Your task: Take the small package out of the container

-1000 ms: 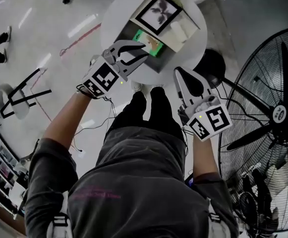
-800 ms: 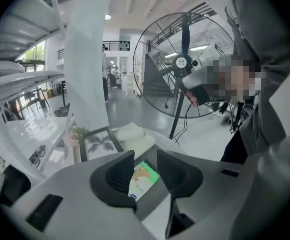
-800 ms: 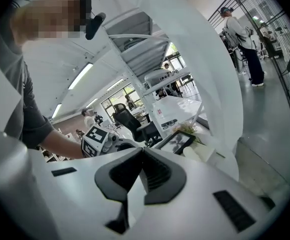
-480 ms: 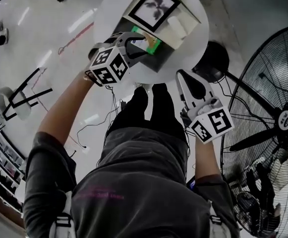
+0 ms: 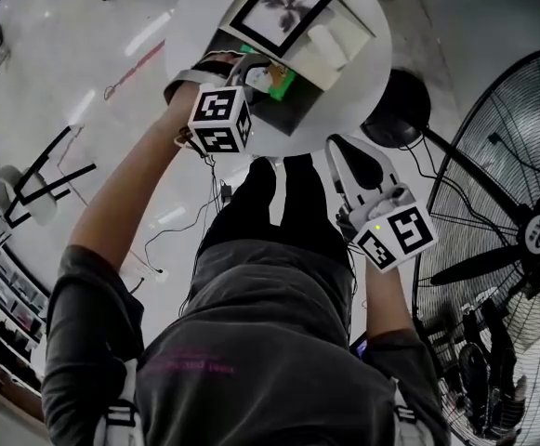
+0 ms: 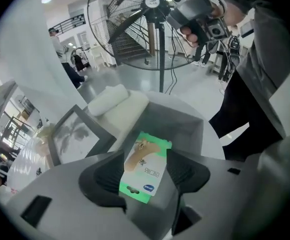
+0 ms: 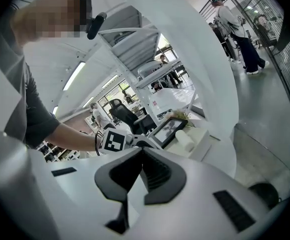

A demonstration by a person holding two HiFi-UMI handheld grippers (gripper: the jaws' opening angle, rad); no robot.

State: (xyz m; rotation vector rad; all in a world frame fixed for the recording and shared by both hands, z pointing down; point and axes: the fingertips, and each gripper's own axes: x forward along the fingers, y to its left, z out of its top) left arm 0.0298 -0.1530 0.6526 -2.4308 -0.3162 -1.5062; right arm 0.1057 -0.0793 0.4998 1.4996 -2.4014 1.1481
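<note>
A small green and white package lies inside the grey open container on the round white table. My left gripper reaches down into the container from its left. Its jaws are opening, with the package showing in the gap between the dark pads, which do not press on it. My right gripper hangs off the table's near edge, beside the person's legs. In the right gripper view its jaws meet, with nothing in them.
A framed leaf picture and a white roll lie on a cream box behind the container. A large standing fan with a black base is to the right. Other people stand far off in the hall.
My left gripper has moved further over the container and turned, so its marker cube now faces the head camera. The right gripper has barely shifted.
</note>
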